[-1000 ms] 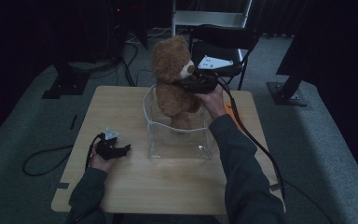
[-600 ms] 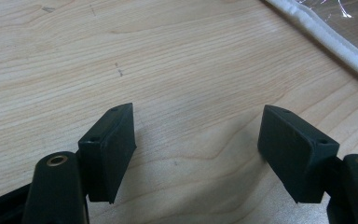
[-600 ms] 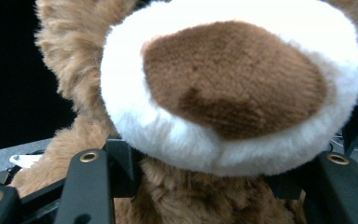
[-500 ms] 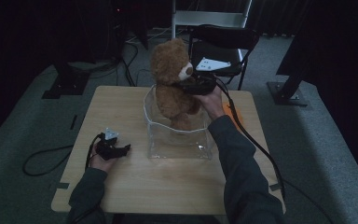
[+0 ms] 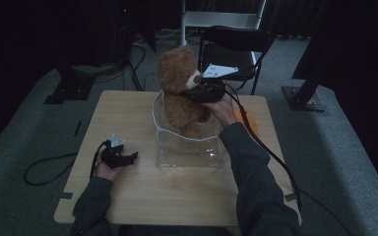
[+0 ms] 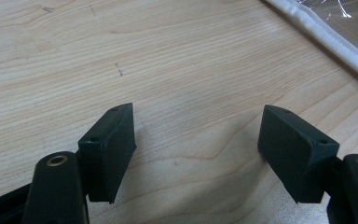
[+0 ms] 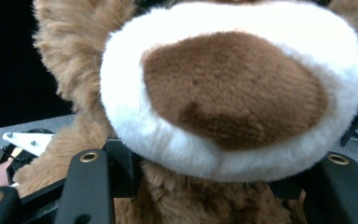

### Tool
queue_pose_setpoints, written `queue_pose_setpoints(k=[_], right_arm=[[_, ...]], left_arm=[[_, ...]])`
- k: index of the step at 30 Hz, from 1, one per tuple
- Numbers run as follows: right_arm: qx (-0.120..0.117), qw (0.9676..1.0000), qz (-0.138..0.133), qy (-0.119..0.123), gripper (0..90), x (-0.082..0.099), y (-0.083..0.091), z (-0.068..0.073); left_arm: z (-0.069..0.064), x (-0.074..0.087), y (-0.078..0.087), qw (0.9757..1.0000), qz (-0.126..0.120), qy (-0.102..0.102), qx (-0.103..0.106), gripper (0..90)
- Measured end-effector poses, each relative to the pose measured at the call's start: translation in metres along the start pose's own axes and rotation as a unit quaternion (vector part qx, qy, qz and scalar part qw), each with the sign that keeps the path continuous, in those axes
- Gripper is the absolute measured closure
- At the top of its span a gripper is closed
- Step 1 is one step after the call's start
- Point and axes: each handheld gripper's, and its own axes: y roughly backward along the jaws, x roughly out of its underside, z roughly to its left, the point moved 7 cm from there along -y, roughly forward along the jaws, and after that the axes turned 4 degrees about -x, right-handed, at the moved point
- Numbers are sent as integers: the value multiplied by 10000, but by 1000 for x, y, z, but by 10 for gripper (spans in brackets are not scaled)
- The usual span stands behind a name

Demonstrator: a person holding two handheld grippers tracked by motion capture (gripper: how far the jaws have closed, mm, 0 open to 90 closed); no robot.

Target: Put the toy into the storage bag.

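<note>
A brown teddy bear stands upright with its legs inside a clear soft plastic container at the middle of the wooden table. My right gripper is shut on the bear at the neck, just under its white snout, and the fur sits between the two black jaws of my right gripper. My left gripper rests on the table left of the container. In the left gripper view my left gripper is open with only bare wood between its jaws.
The container's white-hemmed edge lies just past the left jaws. A black folding chair stands behind the table. An orange object lies by the right arm. Cables trail on the floor to the left.
The bear and the right gripper have sunk a little, deeper into the container. The left hand has stayed where it was.
</note>
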Motion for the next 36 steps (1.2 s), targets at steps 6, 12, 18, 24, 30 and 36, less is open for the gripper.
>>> queue_pose_setpoints(k=[6,12,18,24,30,36], right_arm=[[-50,9999,113,70,400,3,-3,3],[-153,9996,233,105,400,5,-6,7],[-225,9991,356,100,403,4,-11,14],[-233,9974,654,215,405,6,-20,22],[-274,9969,712,210,405,4,-25,28],[-397,9967,689,156,405,6,-30,34]], left_arm=[[0,0,0,10000,0,1,1,278],[0,0,0,10000,2,-1,2,278],[0,0,0,10000,0,0,-3,278],[0,0,0,10000,-1,1,-3,278],[0,0,0,10000,0,-1,-5,278],[0,0,0,10000,-1,2,-7,278]])
